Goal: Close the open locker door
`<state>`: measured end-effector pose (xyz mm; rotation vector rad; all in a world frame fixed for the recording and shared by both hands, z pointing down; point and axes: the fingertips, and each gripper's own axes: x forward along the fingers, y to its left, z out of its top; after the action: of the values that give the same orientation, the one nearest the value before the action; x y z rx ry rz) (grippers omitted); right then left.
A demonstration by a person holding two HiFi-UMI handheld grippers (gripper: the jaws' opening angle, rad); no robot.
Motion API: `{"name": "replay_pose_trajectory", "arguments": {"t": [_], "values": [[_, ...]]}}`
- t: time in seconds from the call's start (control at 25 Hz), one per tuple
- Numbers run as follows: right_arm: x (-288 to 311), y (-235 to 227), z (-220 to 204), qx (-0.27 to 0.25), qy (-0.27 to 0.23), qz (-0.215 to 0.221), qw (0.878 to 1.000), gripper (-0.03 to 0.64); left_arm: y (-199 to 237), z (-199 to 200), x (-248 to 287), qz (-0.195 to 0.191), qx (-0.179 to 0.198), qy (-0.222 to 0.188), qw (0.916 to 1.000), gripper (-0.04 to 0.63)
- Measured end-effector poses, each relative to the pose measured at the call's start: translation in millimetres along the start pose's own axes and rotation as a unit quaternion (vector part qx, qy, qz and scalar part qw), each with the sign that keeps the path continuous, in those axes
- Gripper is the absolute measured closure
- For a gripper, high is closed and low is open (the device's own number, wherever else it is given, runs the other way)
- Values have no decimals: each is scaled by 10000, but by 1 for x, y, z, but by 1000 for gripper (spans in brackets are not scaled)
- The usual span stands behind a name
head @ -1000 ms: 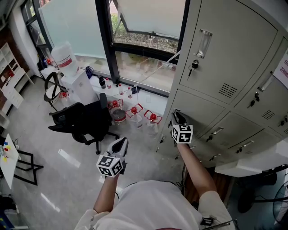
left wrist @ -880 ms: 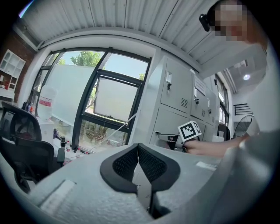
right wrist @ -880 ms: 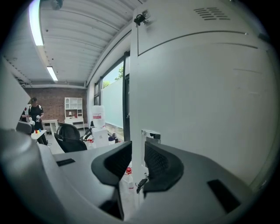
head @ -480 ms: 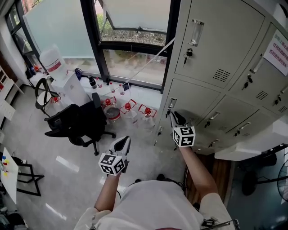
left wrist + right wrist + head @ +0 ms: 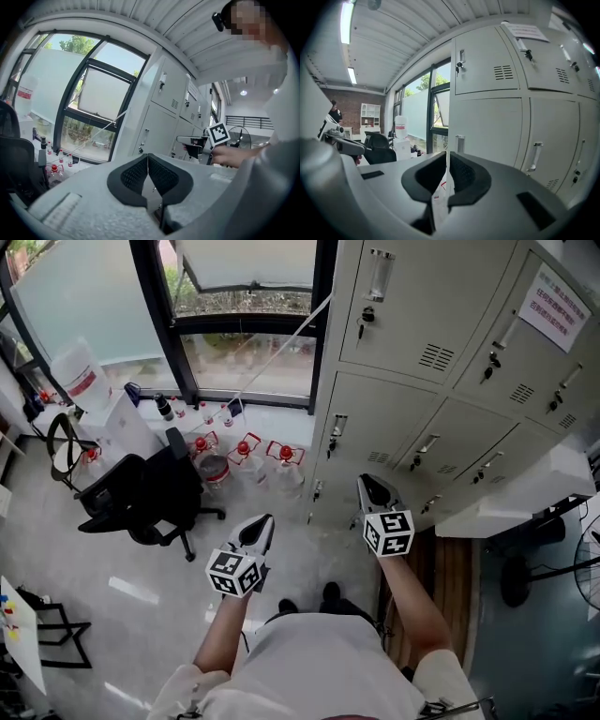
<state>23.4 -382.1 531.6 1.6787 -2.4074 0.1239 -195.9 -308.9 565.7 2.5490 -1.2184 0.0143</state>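
Observation:
The grey locker bank [image 5: 422,352] fills the upper right of the head view, and every door I can see lies flush. The nearest lower door [image 5: 370,432] has a small handle [image 5: 337,427] at its left edge. My right gripper [image 5: 366,480] hangs a little short of that door and touches nothing. Its jaws have just been closing, and in the right gripper view [image 5: 446,153] the tips meet with nothing between them. My left gripper [image 5: 263,519] floats over the floor left of the lockers. In its own view [image 5: 148,155] it is shut and empty.
A black office chair [image 5: 150,493] stands on the floor to the left. Red-capped bottles [image 5: 244,448] line the foot of the window [image 5: 244,362], with a large water jug [image 5: 80,376] further left. A white desk edge [image 5: 525,493] juts out from the lockers at right.
My right gripper has drawn back from the lower locker door towards me and its jaws have narrowed. The left gripper has shifted slightly. The head view has swung towards the lockers.

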Motion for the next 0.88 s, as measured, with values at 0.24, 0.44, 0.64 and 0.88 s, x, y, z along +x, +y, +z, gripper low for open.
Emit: {"name": "replay_pose_trajectory", "arguments": {"t": [0.24,0.44,0.64,0.88], "values": [[-40,-8,-10,124,-37,-172,9998,598,-31,-4,10,-323,101,64,9994,580],[-66,-15,-16,175,-105,-194,9996,612,-54,-3,16,-376,178,41,9991,580],[-86,-26,-14,177,-184,-12,9997,612,-76,3,25,-280,186,-14,9994,580],[-113,-45,-7,184,-249,294,9991,612,-105,20,35,-204,236,-166,9994,580]]}}
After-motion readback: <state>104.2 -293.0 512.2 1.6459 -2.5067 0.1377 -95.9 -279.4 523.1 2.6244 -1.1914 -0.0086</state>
